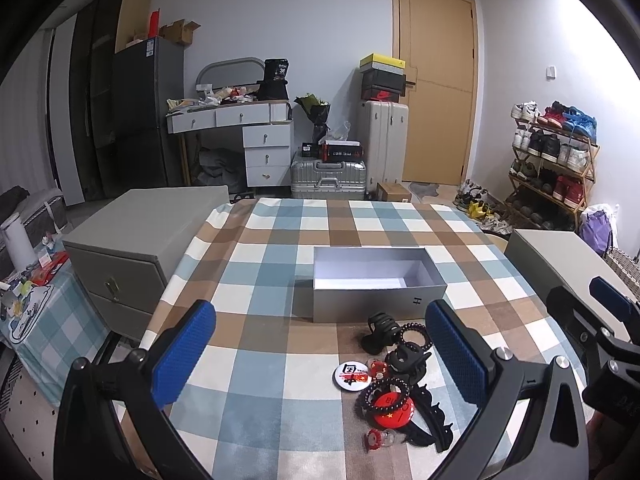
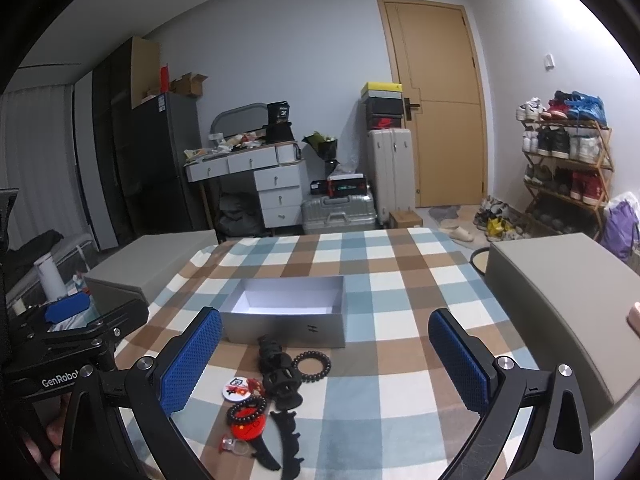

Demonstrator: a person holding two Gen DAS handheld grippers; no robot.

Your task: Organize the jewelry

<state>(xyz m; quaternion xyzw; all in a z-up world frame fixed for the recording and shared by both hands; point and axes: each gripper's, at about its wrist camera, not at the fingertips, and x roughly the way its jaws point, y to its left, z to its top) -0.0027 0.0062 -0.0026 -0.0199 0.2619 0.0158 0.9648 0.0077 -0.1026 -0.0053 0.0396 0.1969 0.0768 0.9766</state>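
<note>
An open, empty grey box (image 1: 376,300) (image 2: 286,322) stands on the checked tablecloth. In front of it lies a small pile: black claw clips (image 1: 378,330) (image 2: 280,380), a black coil hair tie (image 1: 414,334) (image 2: 312,365), a black bead bracelet (image 1: 382,394) (image 2: 246,405) on a red badge (image 1: 394,414), a white badge (image 1: 352,376) (image 2: 235,388), a long black clip (image 2: 288,436). My left gripper (image 1: 320,360) is open above the cloth, left of the pile. My right gripper (image 2: 326,364) is open, with the pile at its left. Both are empty.
Grey drawer cabinets flank the table on the left (image 1: 132,256) and the right (image 2: 560,300). My right gripper shows at the right edge of the left wrist view (image 1: 600,320). Suitcases, a dresser, a door and a shoe rack (image 2: 568,160) stand beyond the table.
</note>
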